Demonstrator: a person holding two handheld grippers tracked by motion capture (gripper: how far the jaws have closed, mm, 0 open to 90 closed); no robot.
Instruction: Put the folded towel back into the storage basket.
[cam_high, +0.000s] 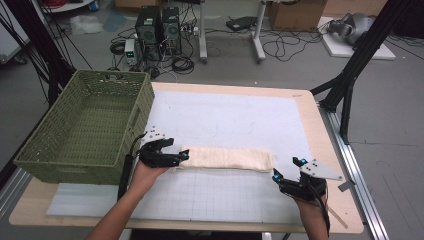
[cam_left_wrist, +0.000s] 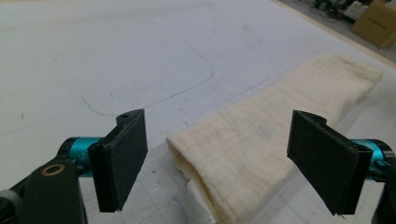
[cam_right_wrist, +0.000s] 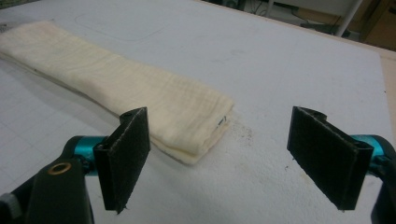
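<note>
While both of my grippers stood with their jaws wide apart and nothing between them, I looked at how the work stood. My left gripper (cam_high: 184, 156) was at the left end of the folded cloth (cam_high: 227, 159), and in the left gripper view the open, layered end of the cloth (cam_left_wrist: 243, 154) lay between the two black jaws, low on the mat, but I could not tell if a jaw touched it. My right gripper (cam_high: 287, 168) was just beside the right end, a little nearer to me, and in the right gripper view the corner of the cloth (cam_right_wrist: 187, 126) lay in front of the left jaw, apart from it.

The cloth was cream coloured and lay as a long narrow band on the near half of the white mat (cam_high: 235, 117), going from left to right. I judged that it was already folded along its length, because several layers showed at both ends. What was left, I thought, was to fold it shorter and perhaps to put it in the green basket (cam_high: 35, 155), which stood on the left side of the table (cam_high: 320, 135) with nothing inside that I could see.

A small tag showed at the right corner of the cloth, but it was too small to read. I found no brand or writing, only a faint grid and a pencil-like curve on the mat.
</note>
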